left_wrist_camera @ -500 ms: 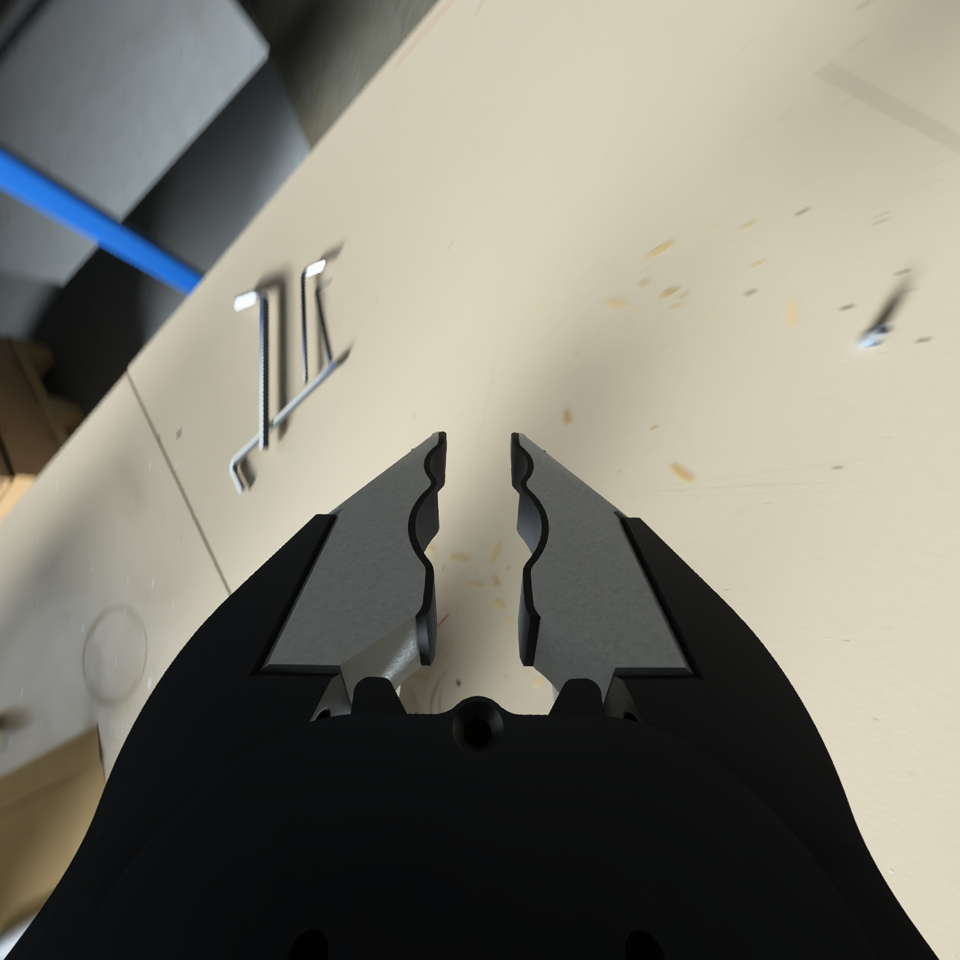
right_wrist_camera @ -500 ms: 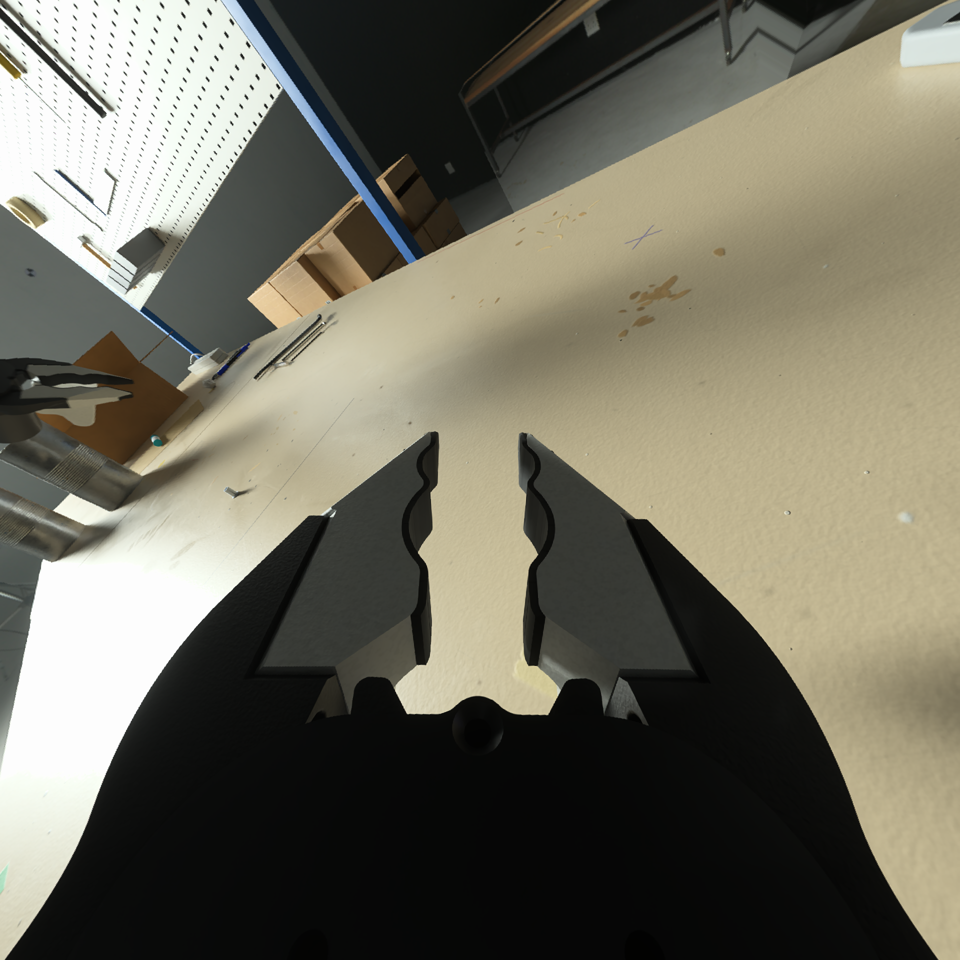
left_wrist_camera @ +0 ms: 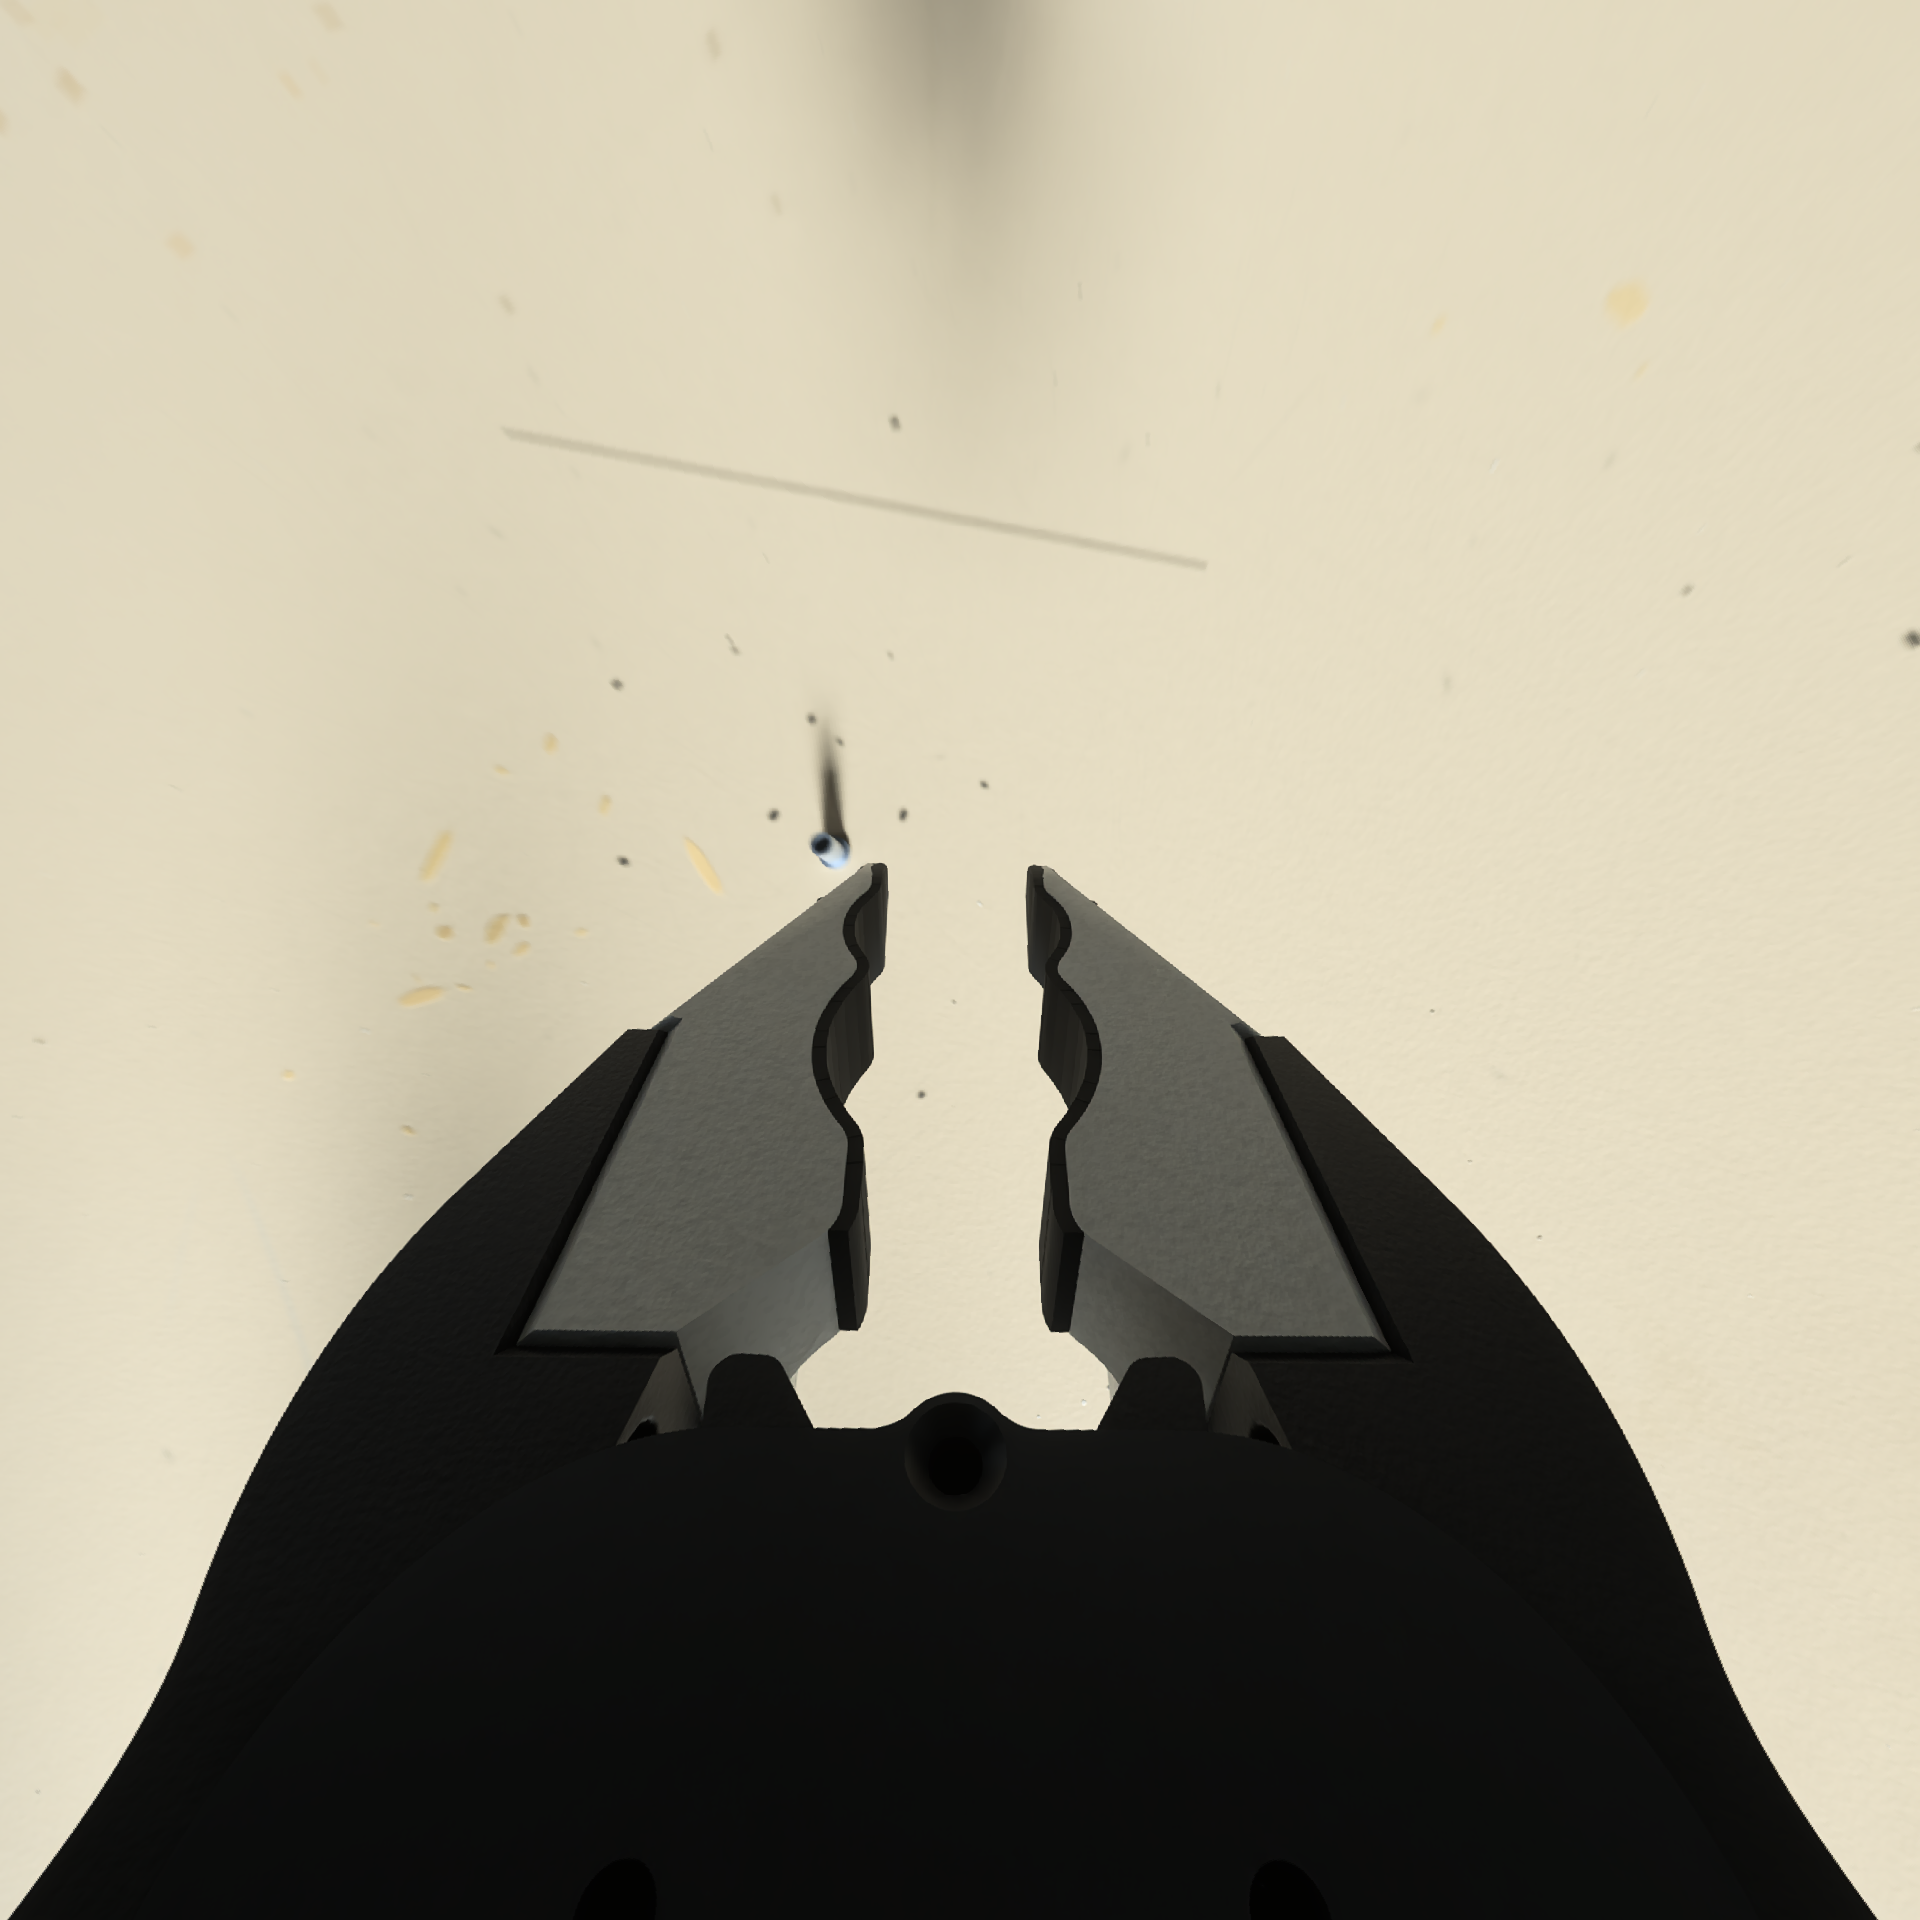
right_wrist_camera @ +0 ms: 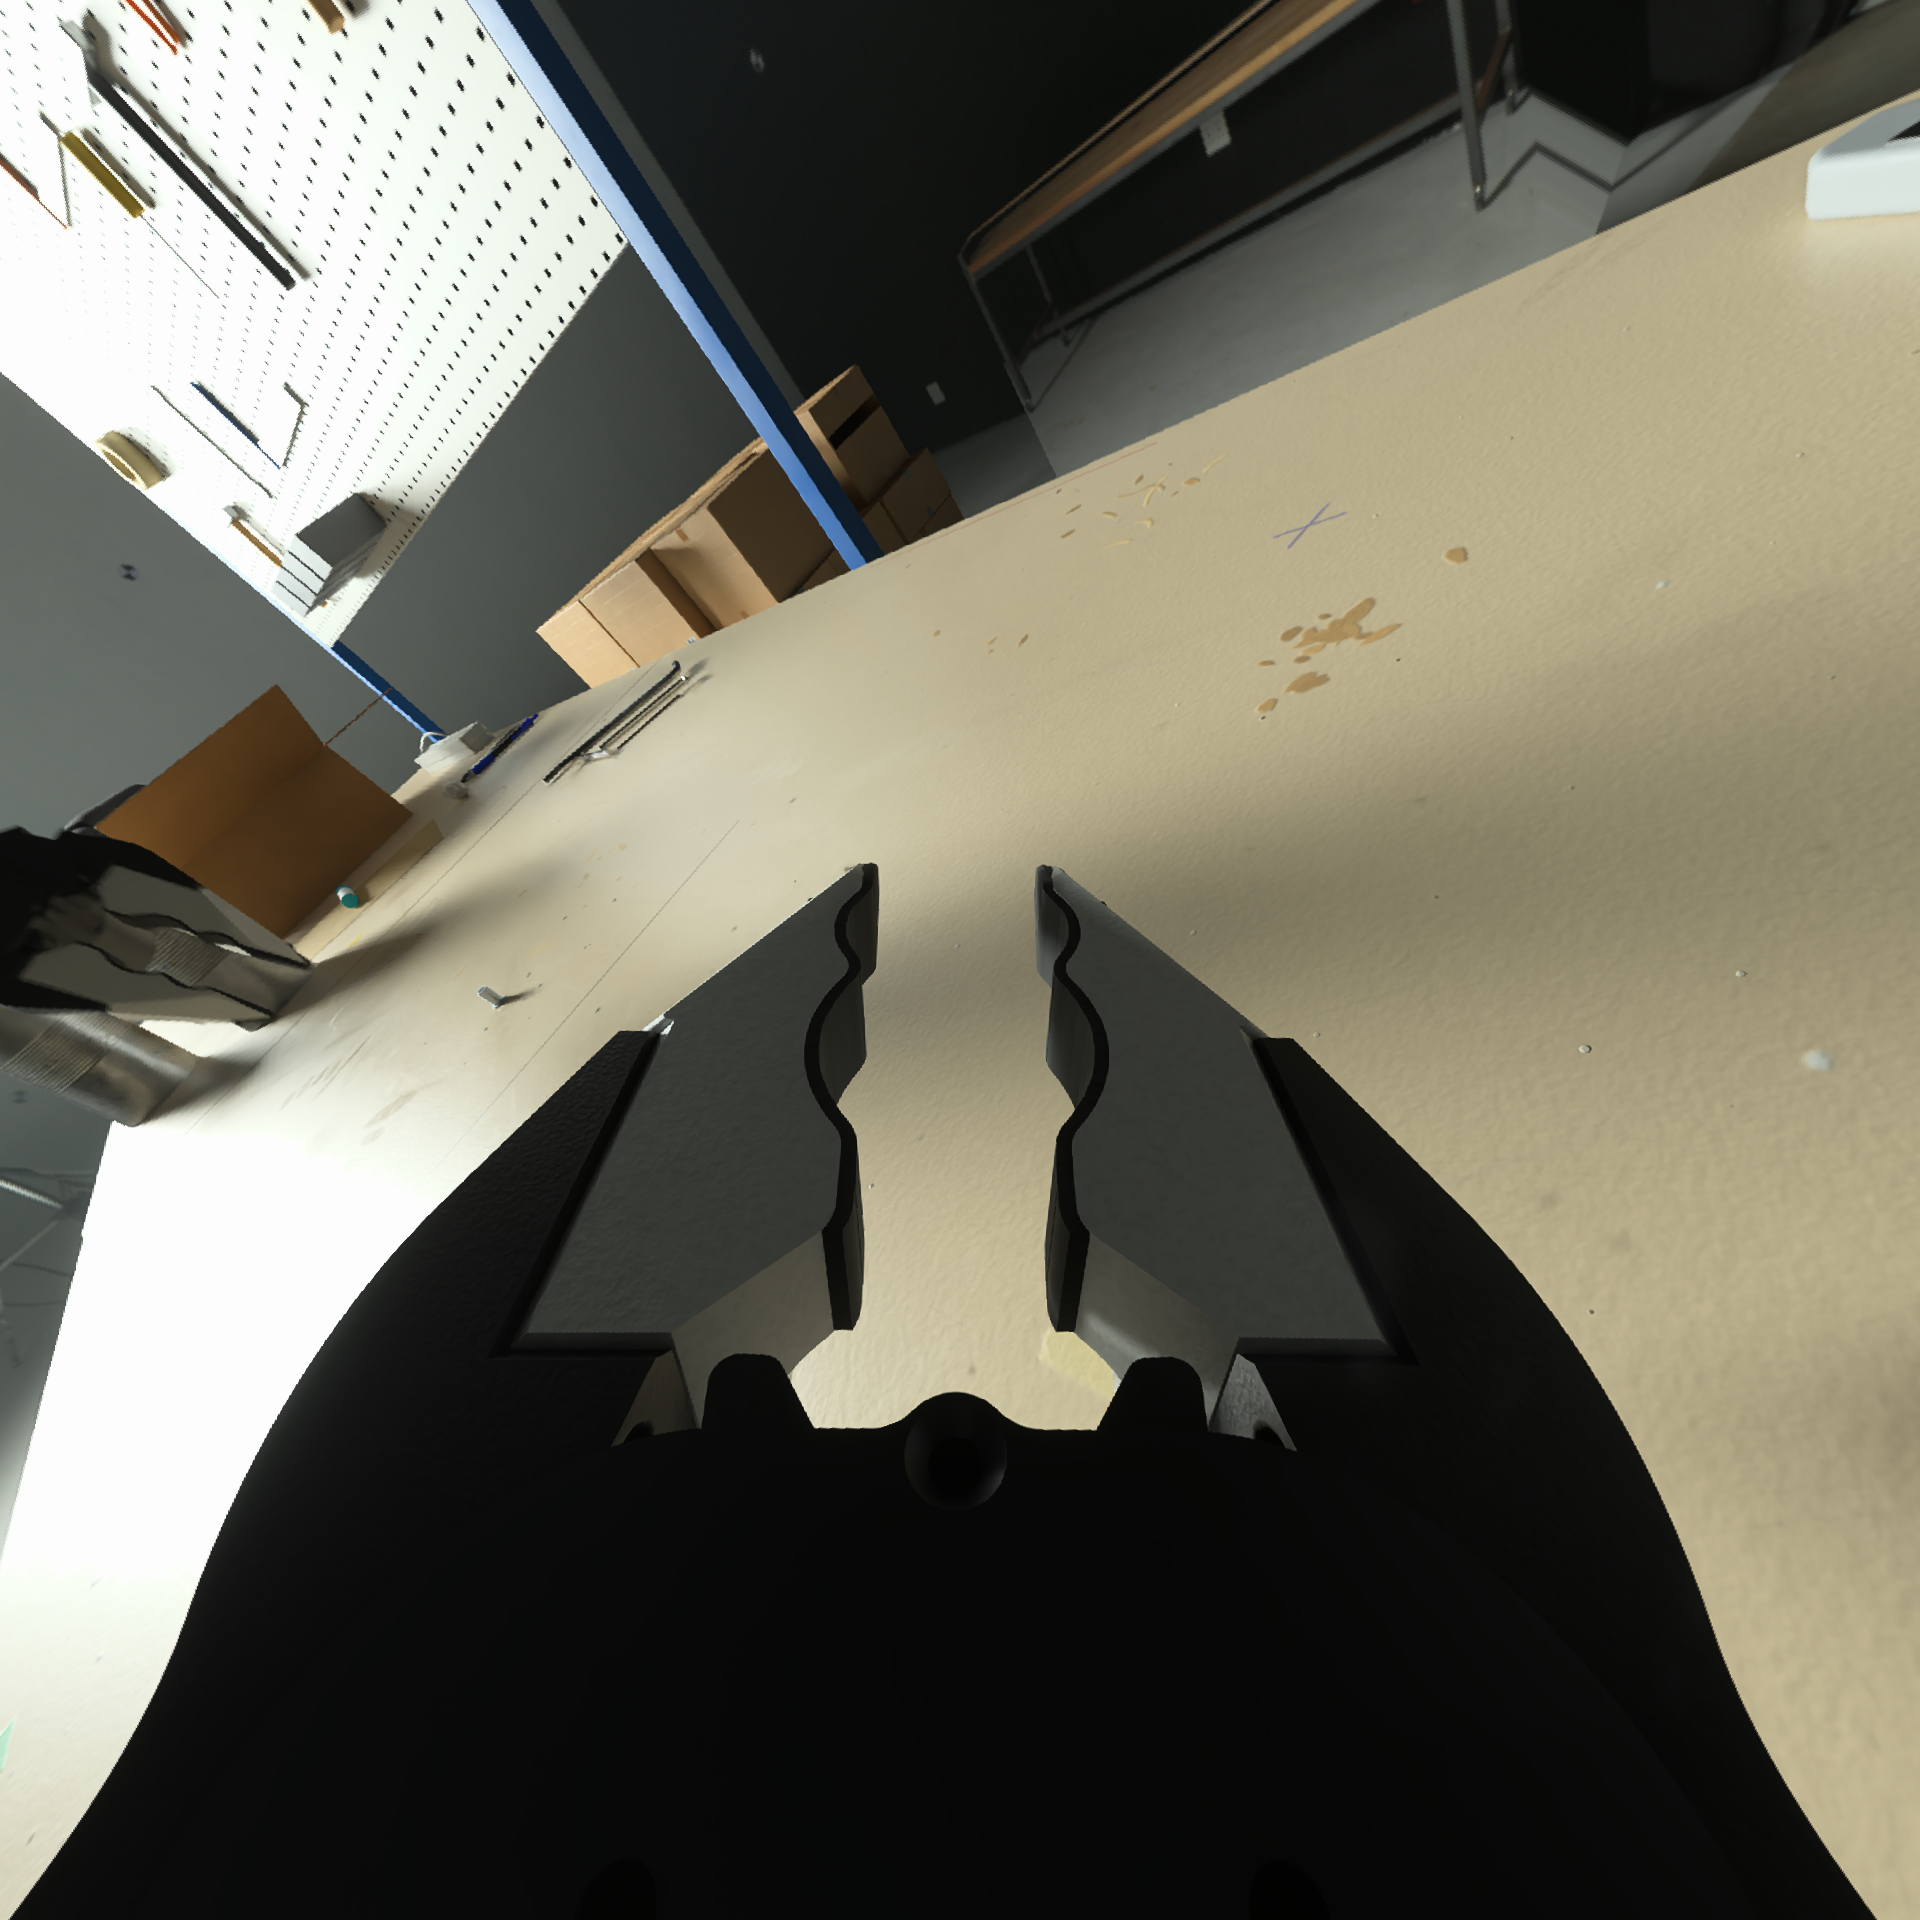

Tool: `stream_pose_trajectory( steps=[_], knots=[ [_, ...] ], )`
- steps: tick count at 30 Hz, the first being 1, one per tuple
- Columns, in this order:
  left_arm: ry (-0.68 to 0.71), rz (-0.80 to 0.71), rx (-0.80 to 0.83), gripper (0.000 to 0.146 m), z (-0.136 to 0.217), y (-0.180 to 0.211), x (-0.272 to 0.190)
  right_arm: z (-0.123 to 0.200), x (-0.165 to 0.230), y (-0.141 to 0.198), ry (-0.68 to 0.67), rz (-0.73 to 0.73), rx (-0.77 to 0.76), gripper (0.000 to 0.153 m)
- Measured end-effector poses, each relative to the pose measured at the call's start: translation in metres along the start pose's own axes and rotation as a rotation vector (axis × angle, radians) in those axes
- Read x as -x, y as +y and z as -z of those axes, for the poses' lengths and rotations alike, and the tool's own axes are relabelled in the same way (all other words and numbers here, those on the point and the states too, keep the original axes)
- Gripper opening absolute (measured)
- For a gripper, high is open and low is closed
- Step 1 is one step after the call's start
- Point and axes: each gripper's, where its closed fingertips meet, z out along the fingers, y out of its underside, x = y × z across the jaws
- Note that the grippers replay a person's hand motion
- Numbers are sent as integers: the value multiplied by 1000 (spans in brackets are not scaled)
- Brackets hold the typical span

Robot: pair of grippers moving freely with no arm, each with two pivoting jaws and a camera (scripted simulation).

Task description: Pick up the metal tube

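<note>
Two grey metal tube ends with knurled bands show only at the left edge of the right wrist view, an upper one and a lower one. My left gripper is open, pointing down at the bare beige table; no tube is in its own view. In the right wrist view the left gripper overlaps the upper tube; I cannot tell whether they touch. My right gripper is open and empty above the table, well right of the tubes.
A small screw lies just left of my left fingertips and also shows in the right wrist view. Hex keys, a blue pen and a brown cardboard sheet lie farther off. Cardboard boxes and a pegboard stand beyond the table.
My left gripper has swung away from the hex keys to above the screw and now looks straight down. In the right wrist view it has dropped onto the upper tube. The right gripper barely moved.
</note>
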Motion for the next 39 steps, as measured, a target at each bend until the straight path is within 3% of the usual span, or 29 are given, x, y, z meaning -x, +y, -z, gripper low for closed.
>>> stream_pose_trajectory(
  steps=[8,14,22,28,34,39],
  knots=[
    [-31,43,267,29,-48,51,-8,4,6,-3,-32,21,-33,30],
    [-125,220,87,31,-44,21,22,6,10,-5,-52,34,-48,30],
    [-252,197,267,32,-71,37,46,9,15,-6,-71,53,-63,30],
    [-230,298,256,7,-82,35,43,9,17,-6,-80,59,-66,31],
    [-267,308,222,7,-81,29,46,10,18,-7,-92,56,-73,31],
    [-187,289,49,7,-79,-23,32,13,21,-10,-109,57,-98,31]
  ],
)
